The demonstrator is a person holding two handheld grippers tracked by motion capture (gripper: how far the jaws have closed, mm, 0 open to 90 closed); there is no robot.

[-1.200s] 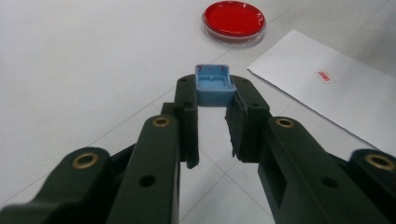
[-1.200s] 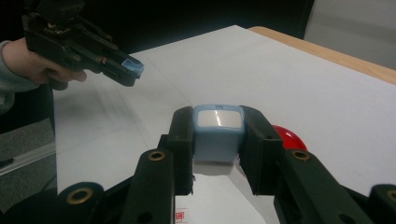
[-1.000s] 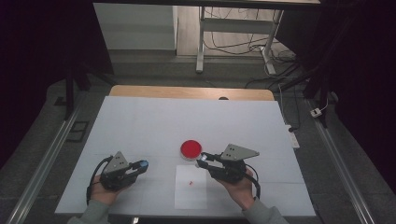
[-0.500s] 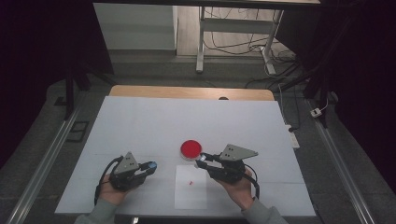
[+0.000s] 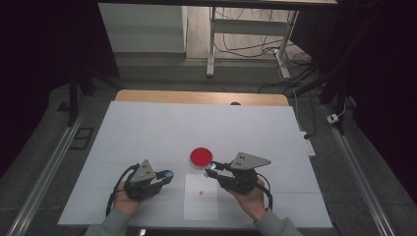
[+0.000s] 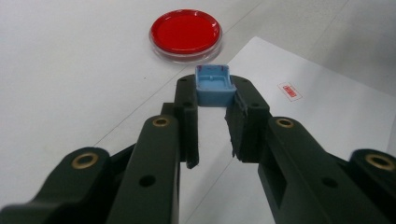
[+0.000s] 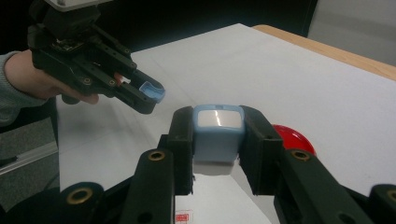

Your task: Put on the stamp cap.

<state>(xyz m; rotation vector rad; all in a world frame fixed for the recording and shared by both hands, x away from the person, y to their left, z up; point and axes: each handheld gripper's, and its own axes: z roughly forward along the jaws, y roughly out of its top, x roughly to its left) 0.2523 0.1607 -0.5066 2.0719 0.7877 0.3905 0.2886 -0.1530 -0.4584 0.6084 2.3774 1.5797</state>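
Blue plastic cap (image 6: 214, 85) is sitting clamped between the left gripper (image 5: 164, 175) jaws, its hollow side facing up, above the near half of the white table (image 5: 147, 128). Right gripper (image 5: 212, 169) is clenching a pale blue block (image 7: 217, 130) just beside the red round dish (image 5: 201, 157), which is lying near the table's middle with nothing readable in it. White paper sheet (image 5: 200, 204) is lying at the near edge between both hands, bearing a small red stamp (image 6: 289, 90) too blurred to read. Far half of the table is lying open up to its wooden far edge (image 5: 196, 97).
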